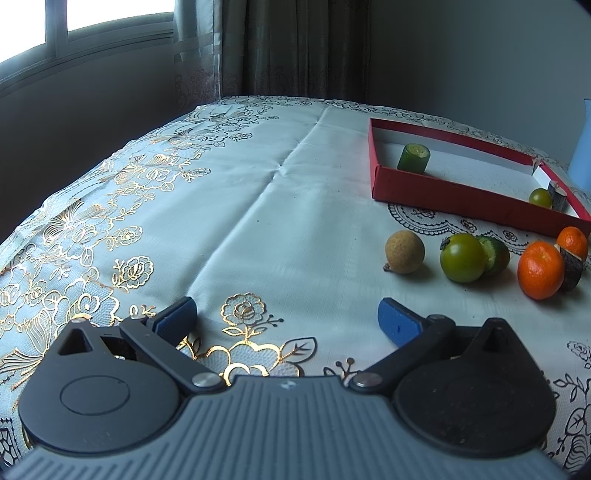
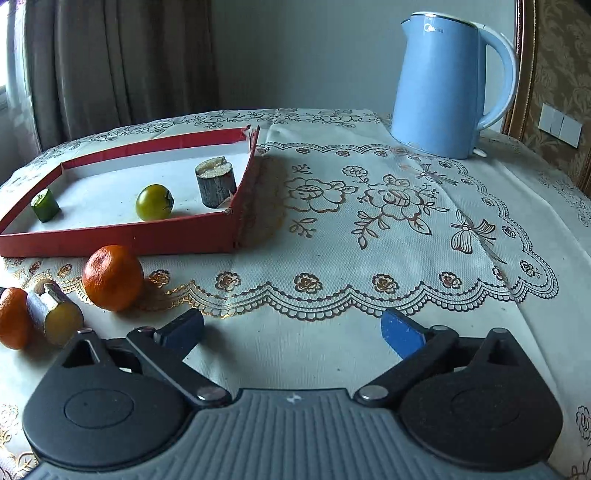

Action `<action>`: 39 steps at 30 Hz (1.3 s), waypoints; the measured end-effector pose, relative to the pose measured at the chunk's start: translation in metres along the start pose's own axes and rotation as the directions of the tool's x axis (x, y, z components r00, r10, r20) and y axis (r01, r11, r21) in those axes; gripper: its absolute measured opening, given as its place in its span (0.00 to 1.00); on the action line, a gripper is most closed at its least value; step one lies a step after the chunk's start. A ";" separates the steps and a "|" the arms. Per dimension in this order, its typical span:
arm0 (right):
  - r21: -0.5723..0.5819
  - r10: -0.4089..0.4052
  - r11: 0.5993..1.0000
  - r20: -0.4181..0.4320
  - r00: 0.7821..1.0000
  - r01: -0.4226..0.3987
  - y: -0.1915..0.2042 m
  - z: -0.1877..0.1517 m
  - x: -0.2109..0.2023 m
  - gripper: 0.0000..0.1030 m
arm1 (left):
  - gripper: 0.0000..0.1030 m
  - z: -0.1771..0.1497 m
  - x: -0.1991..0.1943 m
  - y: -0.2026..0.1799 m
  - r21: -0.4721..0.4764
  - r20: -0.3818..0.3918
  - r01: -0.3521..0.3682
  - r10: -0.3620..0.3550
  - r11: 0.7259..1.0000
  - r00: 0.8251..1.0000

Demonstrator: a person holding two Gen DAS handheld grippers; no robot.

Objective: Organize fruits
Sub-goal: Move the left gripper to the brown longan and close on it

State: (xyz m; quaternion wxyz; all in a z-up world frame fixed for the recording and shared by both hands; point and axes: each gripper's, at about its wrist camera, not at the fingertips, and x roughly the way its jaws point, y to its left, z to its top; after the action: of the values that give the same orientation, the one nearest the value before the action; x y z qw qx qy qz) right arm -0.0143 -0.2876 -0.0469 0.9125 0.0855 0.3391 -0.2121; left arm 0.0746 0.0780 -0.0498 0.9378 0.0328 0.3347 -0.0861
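- Table (image 2: 369,240) covered with a pale cloth printed with gold and black flowers; curtains (image 1: 295,48) and a window (image 1: 110,14) behind its far edge.
- Blue kettle (image 2: 443,85) stands near the far right corner of the table.
- Shallow red tray (image 2: 122,240) sits toward the far edge. Inside it: a green cucumber piece (image 2: 45,205) upright at the left end, a green tomato (image 2: 154,202) near the front wall, a dark sugarcane piece (image 2: 216,182) upright just beside the right wall.
- On the cloth in front of the tray, nearer the front edge: a brown longan (image 1: 405,252), a second green tomato (image 1: 463,257) touching a second cucumber piece (image 1: 495,254), then a large tangerine (image 2: 112,277), a second sugarcane piece (image 2: 55,314) lying on its side, and a small tangerine (image 2: 13,317).
- Left hand-held gripper (image 1: 287,318): jaws wide apart, nothing between them, over bare cloth left of the loose fruit.
- Right hand-held gripper (image 2: 293,330): jaws spread fully, empty, over cloth right of the large tangerine.
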 end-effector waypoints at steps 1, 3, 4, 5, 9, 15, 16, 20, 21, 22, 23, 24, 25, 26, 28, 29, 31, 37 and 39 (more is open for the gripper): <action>0.000 0.001 1.000 0.000 1.000 -0.001 0.000 0.000 0.000 1.00 | 1.00 0.000 -0.001 0.000 -0.003 0.004 -0.001 0.001 1.000 1.000; -0.001 0.001 1.000 0.000 1.000 -0.001 0.000 0.000 0.000 1.00 | 1.00 0.000 -0.003 0.000 -0.004 0.020 -0.010 0.010 1.000 1.000; -0.001 0.001 1.000 0.000 1.000 -0.001 0.000 0.000 0.000 1.00 | 1.00 0.001 -0.006 -0.001 -0.003 0.045 -0.011 0.011 1.000 0.999; -0.001 0.001 1.000 0.000 1.000 -0.001 0.000 0.000 0.000 1.00 | 1.00 0.002 -0.011 -0.002 0.001 0.079 -0.008 0.008 1.000 0.997; -0.001 0.002 1.000 0.000 1.000 -0.002 0.000 0.000 0.000 1.00 | 1.00 0.014 -0.029 -0.014 0.063 0.163 0.055 -0.065 0.996 0.985; -0.001 0.002 1.000 0.000 1.000 -0.002 -0.001 0.001 0.000 1.00 | 0.81 0.029 -0.025 -0.038 0.201 0.188 0.092 -0.130 0.975 0.974; -0.001 0.002 1.000 0.000 1.000 -0.002 0.000 0.001 0.000 1.00 | 0.73 0.031 -0.019 -0.042 0.221 0.170 0.090 -0.129 0.971 0.977; -0.001 0.002 1.000 0.000 1.000 -0.002 -0.001 0.001 0.000 1.00 | 0.62 0.031 0.000 -0.042 0.227 0.115 0.099 -0.128 0.969 0.985; -0.001 0.002 1.000 0.000 1.000 -0.002 -0.001 0.001 0.000 1.00 | 0.62 0.030 0.003 -0.041 0.229 0.111 0.095 -0.123 0.969 0.986; -0.001 0.002 1.000 0.000 1.000 -0.002 -0.001 0.000 0.000 1.00 | 0.62 0.029 0.004 -0.041 0.227 0.115 0.098 -0.127 0.969 0.985; -0.001 0.003 1.000 0.000 1.000 -0.003 -0.001 0.001 0.000 1.00 | 0.60 0.029 0.004 -0.040 0.225 0.116 0.106 -0.135 0.968 0.984; -0.001 0.003 1.000 0.000 1.000 -0.003 -0.001 0.001 0.000 1.00 | 0.56 0.029 0.004 -0.040 0.226 0.117 0.112 -0.141 0.968 0.983; -0.001 0.003 1.000 0.000 1.000 -0.003 -0.001 0.001 0.000 1.00 | 0.54 0.029 0.004 -0.041 0.232 0.117 0.118 -0.148 0.966 0.982; -0.001 0.003 1.000 0.000 1.000 -0.003 -0.001 0.001 0.000 1.00 | 0.49 0.029 0.004 -0.043 0.238 0.118 0.125 -0.156 0.963 0.981; -0.001 0.003 1.000 0.000 1.000 -0.003 -0.001 0.001 0.000 1.00 | 0.46 0.029 0.004 -0.045 0.246 0.113 0.144 -0.176 0.958 0.978; -0.001 0.003 1.000 0.000 1.000 -0.003 -0.001 0.000 0.000 1.00 | 0.46 0.029 0.005 -0.047 0.248 0.108 0.154 -0.185 0.956 0.977; -0.001 0.003 1.000 0.000 1.000 -0.003 -0.001 0.001 0.000 1.00 | 0.46 0.029 0.006 -0.050 0.252 0.104 0.168 -0.200 0.953 0.974; -0.001 0.004 1.000 0.000 1.000 -0.004 -0.001 0.000 0.000 1.00 | 0.46 0.029 0.009 -0.050 0.235 0.104 0.189 -0.218 0.953 0.970; -0.001 0.004 1.000 0.000 1.000 -0.004 -0.001 0.001 0.000 1.00 | 0.45 0.029 0.009 -0.049 0.227 0.102 0.201 -0.228 0.953 0.968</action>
State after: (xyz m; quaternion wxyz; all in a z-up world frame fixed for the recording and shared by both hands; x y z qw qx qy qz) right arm -0.0143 -0.2886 -0.0465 0.9130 0.0856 0.3390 -0.2101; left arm 0.0909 0.0252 -0.0334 0.9331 0.0919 0.2648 -0.2253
